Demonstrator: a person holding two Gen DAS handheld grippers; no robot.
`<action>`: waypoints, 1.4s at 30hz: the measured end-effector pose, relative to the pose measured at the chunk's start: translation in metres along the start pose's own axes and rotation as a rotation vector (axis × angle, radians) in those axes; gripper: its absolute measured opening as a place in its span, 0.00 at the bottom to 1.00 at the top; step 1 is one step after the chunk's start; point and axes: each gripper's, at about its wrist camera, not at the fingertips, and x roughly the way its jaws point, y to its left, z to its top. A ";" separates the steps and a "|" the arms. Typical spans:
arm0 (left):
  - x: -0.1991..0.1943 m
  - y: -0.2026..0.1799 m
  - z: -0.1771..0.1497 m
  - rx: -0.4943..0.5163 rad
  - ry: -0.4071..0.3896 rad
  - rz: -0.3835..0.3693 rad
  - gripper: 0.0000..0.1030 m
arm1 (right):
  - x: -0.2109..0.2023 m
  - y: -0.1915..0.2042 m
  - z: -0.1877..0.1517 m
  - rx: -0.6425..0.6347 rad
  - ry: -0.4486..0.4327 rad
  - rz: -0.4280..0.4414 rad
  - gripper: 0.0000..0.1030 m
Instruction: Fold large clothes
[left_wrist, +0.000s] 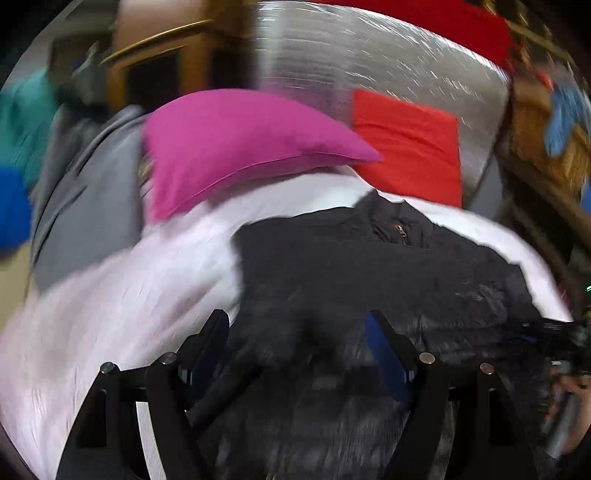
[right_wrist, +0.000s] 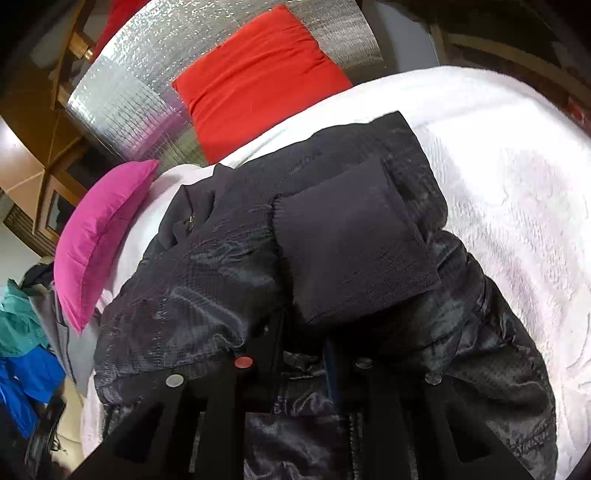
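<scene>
Black jacket (left_wrist: 369, 273) lies spread on white bed cover (left_wrist: 129, 295), collar at far end near magenta pillow (left_wrist: 236, 144) and red pillow (left_wrist: 410, 147). Left tool (left_wrist: 297, 332) released, fingers spread wide above jacket's near part. Right tool (right_wrist: 301, 354) clenched on jacket fabric, ribbed cuff (right_wrist: 354, 243) folded over its tips.

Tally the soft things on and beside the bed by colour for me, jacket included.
Black: 1, the quilted shiny black jacket on the white fleecy bed cover
Pink: 1, the magenta fabric pillow
Red: 1, the red square cushion
Grey: 1, the grey garment beside the pillow
Teal: 1, the teal garment
Blue: 1, the bright blue garment
Total: 6
</scene>
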 end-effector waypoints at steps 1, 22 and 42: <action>0.011 -0.009 0.002 0.035 0.000 0.024 0.75 | 0.000 -0.002 -0.001 0.005 0.002 0.008 0.23; 0.095 -0.021 -0.017 0.114 0.168 0.121 0.86 | 0.017 0.081 0.030 -0.131 0.071 0.141 0.70; 0.046 -0.010 -0.021 0.210 0.132 0.137 0.89 | -0.039 0.081 -0.016 -0.213 0.043 0.072 0.76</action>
